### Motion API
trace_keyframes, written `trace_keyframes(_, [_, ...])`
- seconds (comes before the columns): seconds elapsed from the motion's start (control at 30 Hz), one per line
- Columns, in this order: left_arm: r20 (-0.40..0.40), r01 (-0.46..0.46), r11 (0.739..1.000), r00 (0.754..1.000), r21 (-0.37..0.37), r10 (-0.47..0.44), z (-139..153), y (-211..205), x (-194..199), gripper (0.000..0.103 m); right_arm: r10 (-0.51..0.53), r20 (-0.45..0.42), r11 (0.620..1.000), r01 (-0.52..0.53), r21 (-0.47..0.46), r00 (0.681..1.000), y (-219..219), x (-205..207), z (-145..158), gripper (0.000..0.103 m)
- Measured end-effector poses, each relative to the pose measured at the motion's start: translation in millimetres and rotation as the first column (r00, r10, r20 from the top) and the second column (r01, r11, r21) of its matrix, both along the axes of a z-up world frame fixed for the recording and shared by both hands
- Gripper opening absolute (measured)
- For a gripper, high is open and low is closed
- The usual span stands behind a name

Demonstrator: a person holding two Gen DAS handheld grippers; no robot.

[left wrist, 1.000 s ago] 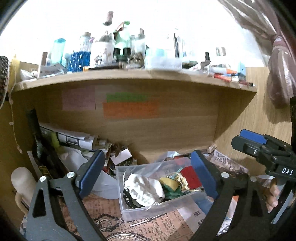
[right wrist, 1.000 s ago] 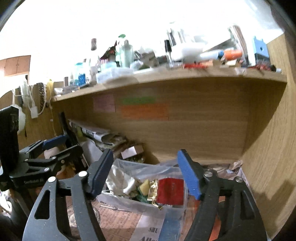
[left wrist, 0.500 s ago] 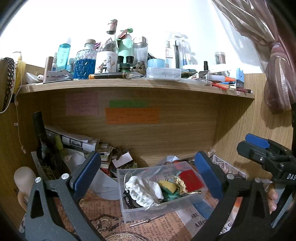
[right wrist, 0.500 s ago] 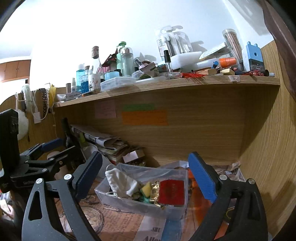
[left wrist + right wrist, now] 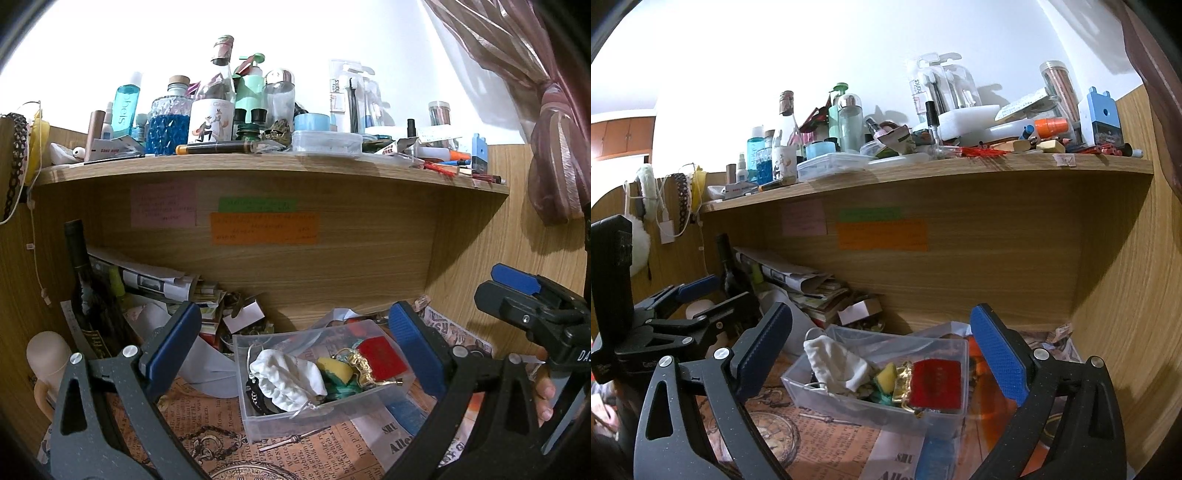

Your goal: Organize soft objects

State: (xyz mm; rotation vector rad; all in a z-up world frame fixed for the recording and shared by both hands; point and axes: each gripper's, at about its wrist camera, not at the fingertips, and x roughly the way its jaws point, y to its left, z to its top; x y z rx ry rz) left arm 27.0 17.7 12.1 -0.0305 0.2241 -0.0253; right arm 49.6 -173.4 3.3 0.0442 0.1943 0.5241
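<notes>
A clear plastic bin (image 5: 317, 417) (image 5: 849, 404) sits on the paper-covered desk under the shelf. In it lie a white cloth pouch (image 5: 288, 376) (image 5: 838, 365), a yellow sponge (image 5: 332, 369) (image 5: 884, 374), a gold trinket (image 5: 360, 363) and a red pouch (image 5: 382, 356) (image 5: 936, 380). My left gripper (image 5: 293, 332) stands wide open, short of the bin, holding nothing. My right gripper (image 5: 881, 328) is also before the bin, its jaws opening wide with nothing pressed between the pads. Each gripper shows at the edge of the other's view, the right gripper (image 5: 495, 291) and the left gripper (image 5: 716, 295).
The upper shelf (image 5: 258, 162) is crowded with bottles and boxes. A dark wine bottle (image 5: 85, 295) and rolled newspapers (image 5: 147, 280) fill the back left. A small key (image 5: 291, 439) lies before the bin. A wooden side wall (image 5: 1126, 295) closes the right. A person's fingers (image 5: 545, 398) show.
The right gripper's jaws have spread much wider and the left's a little. Both views have eased back from the bin. The glare has faded, so the shelf shows clearly.
</notes>
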Motion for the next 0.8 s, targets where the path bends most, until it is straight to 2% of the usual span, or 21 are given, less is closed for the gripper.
trace_keyframes(0.8, [0.003, 0.009, 1.000, 1.000, 0.005, -0.009, 0.7, -3.4, -2.6, 0.103, 0.008, -0.003, 1.000, -0.008, -0.007, 1.000, 3.8, -0.2, -1.1, 0.099])
